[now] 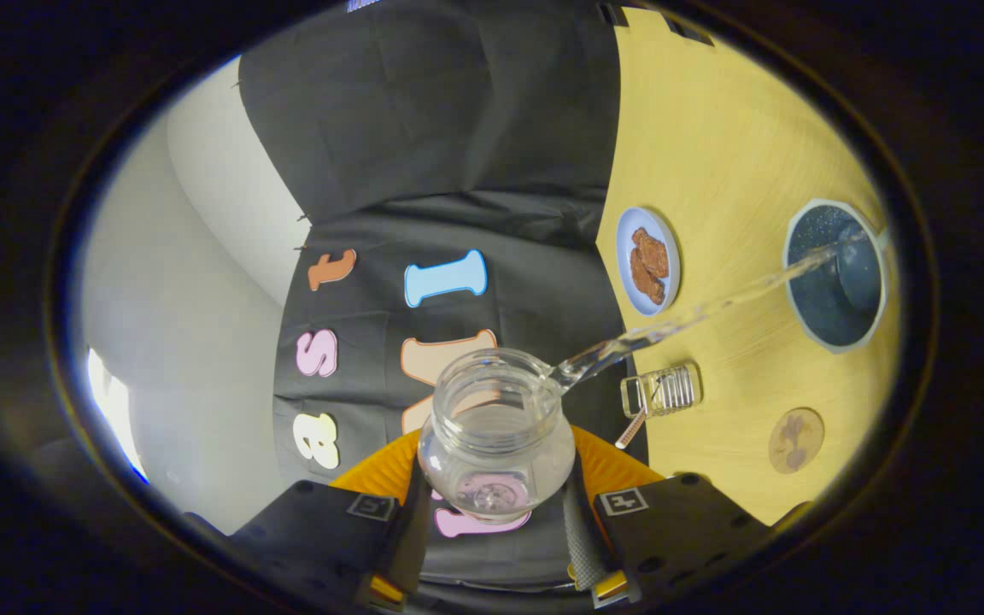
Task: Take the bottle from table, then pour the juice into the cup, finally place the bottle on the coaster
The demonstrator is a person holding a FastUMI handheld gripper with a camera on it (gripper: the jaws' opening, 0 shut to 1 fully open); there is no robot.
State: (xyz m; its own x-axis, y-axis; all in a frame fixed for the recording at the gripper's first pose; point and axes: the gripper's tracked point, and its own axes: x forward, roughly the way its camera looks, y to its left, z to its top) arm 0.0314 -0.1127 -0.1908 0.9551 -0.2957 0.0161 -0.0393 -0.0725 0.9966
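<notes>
A clear glass bottle (496, 436) sits between my two fingers, which press on its sides; my gripper (496, 504) is shut on it. The view is rolled over, so the wooden table (731, 128) stands on edge beyond the fingers. The bottle is tipped, and a clear stream (697, 312) runs from its mouth across to a dark blue cup (838, 278) with a pale rim and lands inside it. A round brown coaster (796, 440) lies on the table near the cup.
A light blue plate (647, 260) with brown food lies on the table between bottle and cup. A small clear ribbed glass jar (663, 393) lies close to the bottle's mouth. The black cloth wall hangs behind the bottle.
</notes>
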